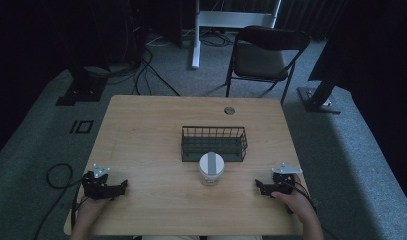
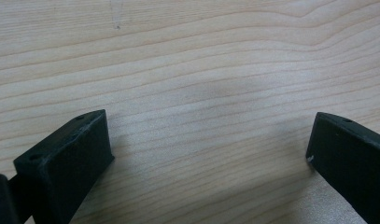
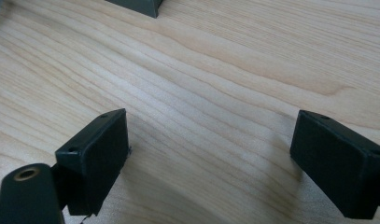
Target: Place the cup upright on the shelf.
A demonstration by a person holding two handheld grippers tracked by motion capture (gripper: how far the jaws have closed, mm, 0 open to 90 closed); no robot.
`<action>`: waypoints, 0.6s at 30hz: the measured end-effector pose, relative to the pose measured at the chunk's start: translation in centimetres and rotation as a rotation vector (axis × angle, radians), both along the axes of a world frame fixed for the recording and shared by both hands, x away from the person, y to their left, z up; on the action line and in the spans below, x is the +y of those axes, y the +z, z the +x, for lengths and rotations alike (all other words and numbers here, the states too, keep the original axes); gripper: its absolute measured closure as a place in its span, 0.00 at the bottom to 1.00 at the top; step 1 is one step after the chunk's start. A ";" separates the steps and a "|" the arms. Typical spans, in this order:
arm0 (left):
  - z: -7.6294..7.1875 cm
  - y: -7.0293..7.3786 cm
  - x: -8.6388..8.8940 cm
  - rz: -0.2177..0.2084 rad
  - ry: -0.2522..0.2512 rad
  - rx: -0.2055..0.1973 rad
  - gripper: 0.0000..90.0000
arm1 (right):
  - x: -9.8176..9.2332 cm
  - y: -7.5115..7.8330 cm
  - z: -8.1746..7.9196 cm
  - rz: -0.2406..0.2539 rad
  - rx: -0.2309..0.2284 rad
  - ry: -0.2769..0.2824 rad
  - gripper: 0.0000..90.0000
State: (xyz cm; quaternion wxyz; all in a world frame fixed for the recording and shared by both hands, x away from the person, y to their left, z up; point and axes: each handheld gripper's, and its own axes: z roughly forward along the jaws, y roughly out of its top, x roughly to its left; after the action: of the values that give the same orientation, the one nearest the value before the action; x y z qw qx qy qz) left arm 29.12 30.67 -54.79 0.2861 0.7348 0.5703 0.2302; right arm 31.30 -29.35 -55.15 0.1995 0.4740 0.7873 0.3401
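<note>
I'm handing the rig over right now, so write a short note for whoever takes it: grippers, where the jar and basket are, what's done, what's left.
Left gripper: open, holding nothing, resting low at the table's near left.
Right gripper: open, holding nothing, at the near right.
Jar with the white lid: upright at the centre, just in front of the wire basket, between the two grippers and apart from both.
Done: nothing gripped yet; basket looks to hold nothing.
Left: probably grasp the jar; the basket seems the likely destination.
</note>
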 end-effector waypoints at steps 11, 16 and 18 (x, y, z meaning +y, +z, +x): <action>0.0 0.0 0.0 -0.001 0.004 0.000 0.00 | 0.0 0.0 0.0 -0.001 0.001 0.001 0.12; 0.0 0.0 0.0 -0.001 0.004 0.000 0.00 | 0.0 0.0 0.0 -0.002 -0.001 0.014 0.12; 0.0 0.0 0.0 -0.001 0.005 0.000 0.00 | 0.0 0.0 0.0 -0.001 -0.001 0.014 0.12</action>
State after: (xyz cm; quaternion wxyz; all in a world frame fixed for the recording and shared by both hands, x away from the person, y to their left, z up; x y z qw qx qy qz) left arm 29.08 30.66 -54.80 0.2859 0.7332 0.5721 0.2308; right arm 31.25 -29.32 -55.15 0.1976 0.4682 0.7908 0.3411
